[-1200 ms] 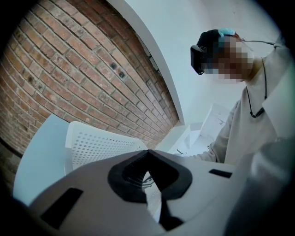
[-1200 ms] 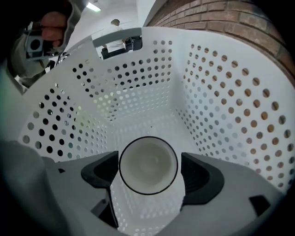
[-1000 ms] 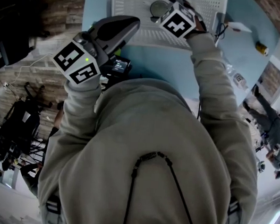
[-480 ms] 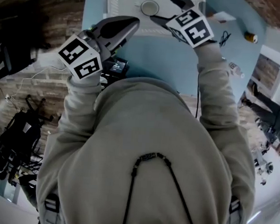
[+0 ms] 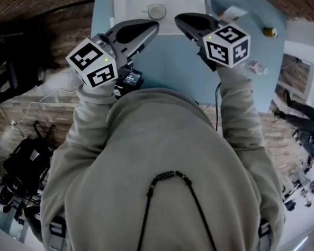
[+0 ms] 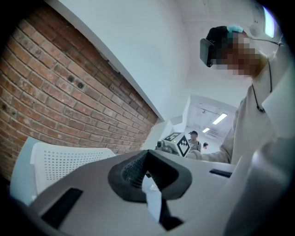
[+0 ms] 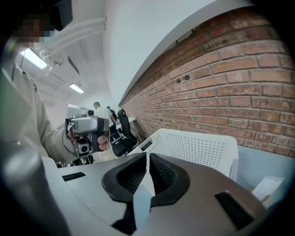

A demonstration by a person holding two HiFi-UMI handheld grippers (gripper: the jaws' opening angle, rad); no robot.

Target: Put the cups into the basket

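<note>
1. One cup (image 5: 156,11) is in sight. It stands upright, mouth up, inside the white basket (image 5: 127,3) at the far edge of the blue table (image 5: 171,65).
2. Seen from the jaws, the cup lies farther off and lower, in the gap between the two grippers. The left gripper (image 5: 151,26) looks slightly nearer to it than the right gripper (image 5: 180,18). Both hang over the basket's near rim.
3. Left jaws are pressed together on nothing, and only the basket wall shows beyond them.
4. Right jaws have just been closing. They now meet at the tips with nothing between them.
5. Count: one cup, one basket, two grippers. No cup shows on the table outside the basket, so the task looks done or nearly so.
6. At the table's right lie one small yellow thing (image 5: 269,32) and what looks like one bottle (image 5: 256,66).
</note>
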